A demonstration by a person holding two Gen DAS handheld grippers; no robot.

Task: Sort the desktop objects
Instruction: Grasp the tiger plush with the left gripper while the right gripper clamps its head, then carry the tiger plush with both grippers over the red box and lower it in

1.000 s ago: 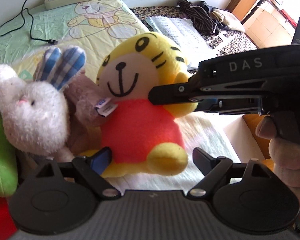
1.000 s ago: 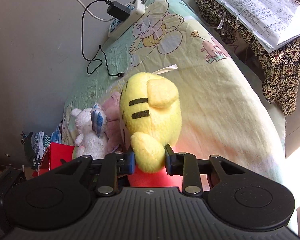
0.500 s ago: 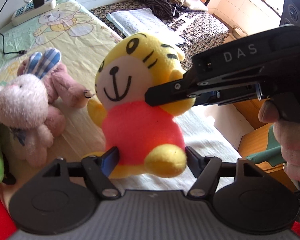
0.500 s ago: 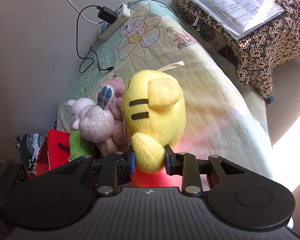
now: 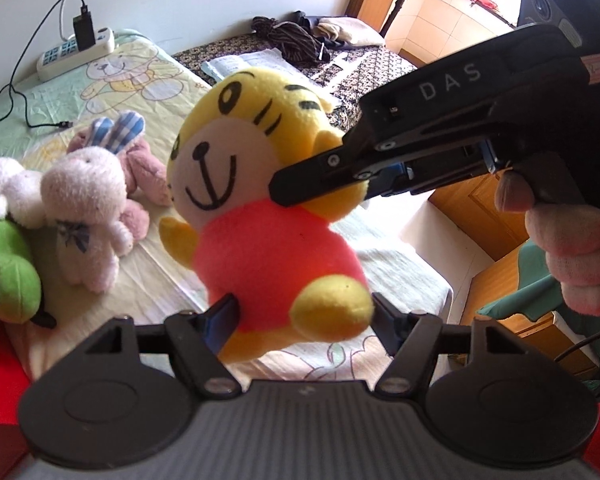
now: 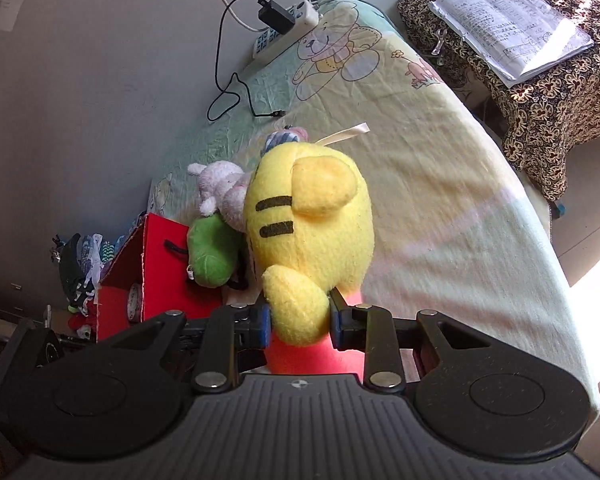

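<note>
A yellow tiger plush (image 5: 260,184) in a red shirt hangs in the air above the cartoon-print bed sheet (image 5: 112,92). My right gripper (image 6: 300,320) is shut on one yellow paw of the tiger plush (image 6: 308,216). In the left wrist view the right gripper (image 5: 324,184) comes in from the right across the toy's cheek, with a hand on its handle. My left gripper (image 5: 304,316) has its fingers pressed on both sides of the plush's base, one pad by the red body and one by the yellow foot.
A pale pink bunny plush (image 5: 84,208), a darker pink plush (image 5: 140,168) and a green plush (image 5: 8,272) lie on the sheet at the left. A red box (image 6: 156,272) stands beside them. A power strip (image 5: 76,52) with cable and a papers-covered floral table (image 6: 540,92) lie further off.
The tiger plush has risen off the sheet and away from the other toys, both grippers moving with it. My left gripper's fingers have narrowed onto its base.
</note>
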